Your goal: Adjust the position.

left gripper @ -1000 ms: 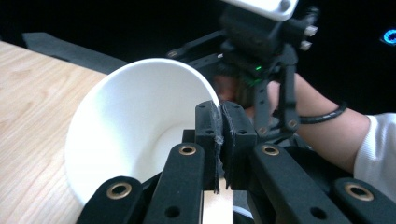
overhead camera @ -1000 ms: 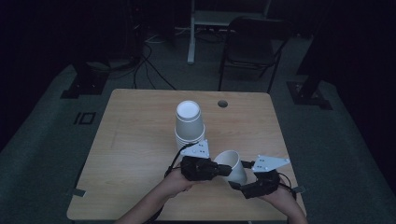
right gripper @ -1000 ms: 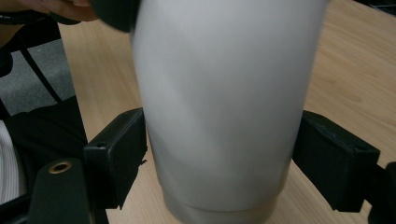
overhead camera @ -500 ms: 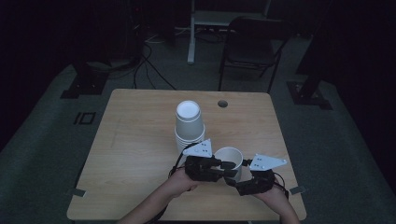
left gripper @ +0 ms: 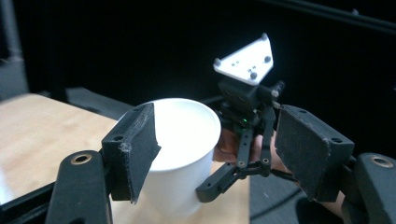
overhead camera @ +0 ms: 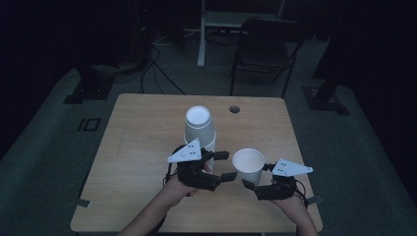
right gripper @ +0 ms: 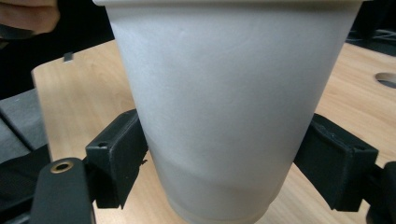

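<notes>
At the table's near edge (overhead camera: 123, 216), a single paper cup (overhead camera: 248, 165) stands upright between the two tools, clamped low by the right gripper (overhead camera: 255, 179), pads pressed on both sides. Left gripper (overhead camera: 225, 165), jaws just spreading apart and holding nothing, now off the cup. Separation apparently done; inverted cup stack (overhead camera: 199, 129) behind, remaining cup placement judged still ahead.

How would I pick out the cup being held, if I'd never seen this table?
Find the wooden table. Near its front edge, right of the upside-down cup stack, stands a single white paper cup, clamped by the right gripper. Unlike the stack, it stands mouth up.
</notes>
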The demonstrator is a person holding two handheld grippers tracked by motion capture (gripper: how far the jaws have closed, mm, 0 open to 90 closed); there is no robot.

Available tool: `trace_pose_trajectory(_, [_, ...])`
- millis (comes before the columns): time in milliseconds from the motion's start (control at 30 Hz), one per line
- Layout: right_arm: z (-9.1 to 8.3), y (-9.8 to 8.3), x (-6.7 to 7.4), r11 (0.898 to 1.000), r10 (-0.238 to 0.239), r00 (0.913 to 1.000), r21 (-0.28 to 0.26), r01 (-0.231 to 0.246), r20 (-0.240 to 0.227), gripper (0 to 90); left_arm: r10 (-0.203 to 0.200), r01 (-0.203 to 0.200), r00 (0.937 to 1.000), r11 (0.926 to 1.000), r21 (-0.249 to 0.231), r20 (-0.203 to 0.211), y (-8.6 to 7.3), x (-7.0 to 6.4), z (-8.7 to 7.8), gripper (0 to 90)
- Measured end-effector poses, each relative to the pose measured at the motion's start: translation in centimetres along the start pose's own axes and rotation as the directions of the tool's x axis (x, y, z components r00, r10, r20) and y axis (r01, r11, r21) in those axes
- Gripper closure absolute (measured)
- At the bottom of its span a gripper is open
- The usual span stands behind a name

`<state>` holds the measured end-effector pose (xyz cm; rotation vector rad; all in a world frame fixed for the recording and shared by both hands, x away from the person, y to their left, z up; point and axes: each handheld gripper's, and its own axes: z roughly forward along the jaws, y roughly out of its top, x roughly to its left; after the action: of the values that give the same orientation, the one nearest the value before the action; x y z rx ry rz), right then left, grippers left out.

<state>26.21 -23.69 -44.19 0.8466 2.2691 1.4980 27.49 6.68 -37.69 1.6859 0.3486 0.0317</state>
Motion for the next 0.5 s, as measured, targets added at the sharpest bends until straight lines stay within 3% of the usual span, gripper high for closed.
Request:
trace_pose_trajectory(200, [-0.2, 0.1, -0.6, 0.999, 0.021, 0.9997, -0.025, -0.020, 0.011, 20.1, 0.056, -0.058, 0.9957, 0.9981, -0.022, -0.074, -0.1, -0.2, -2.2, 25.6])
trace_pose_trajectory(267, [-0.3, 0.1, -0.6, 0.999, 0.022, 0.9995, -0.033, -0.022, 0.021, 20.1, 0.058, -0.061, 0.9937, 0.9976, -0.032, -0.096, -0.2, -0.2, -2.6, 20.8])
trace_pose_trajectory(300, [-0.4, 0.0, -0.9, 0.998, 0.032, 0.9987, -0.051, -0.030, 0.039, 20.1, 0.071, -0.078, 0.9834, 0.9963, -0.037, -0.167, -0.5, -0.1, -3.4, 18.7])
trace_pose_trajectory(333, [-0.4, 0.0, -0.9, 0.998, 0.032, 0.9987, -0.051, -0.030, 0.039, 20.1, 0.071, -0.078, 0.9834, 0.9963, -0.037, -0.167, -0.5, -0.1, -3.4, 17.2])
trace_pose_trajectory(433, [-0.6, -0.1, -1.5, 0.997, 0.049, 0.9967, -0.067, -0.045, 0.064, 20.1, 0.066, -0.080, 0.9669, 0.9956, -0.048, -0.246, -1.1, 0.4, -4.8, 14.9])
trace_pose_trajectory(467, [-0.6, -0.1, -1.7, 0.996, 0.056, 0.9952, -0.069, -0.051, 0.080, 20.1, 0.051, -0.069, 0.9530, 0.9964, -0.049, -0.299, -1.6, 0.8, -5.8, 9.6])
trace_pose_trajectory(500, [-0.6, -0.1, -1.7, 0.996, 0.056, 0.9952, -0.069, -0.051, 0.080, 20.1, 0.051, -0.069, 0.9530, 0.9964, -0.049, -0.299, -1.6, 0.8, -5.8, 5.8])
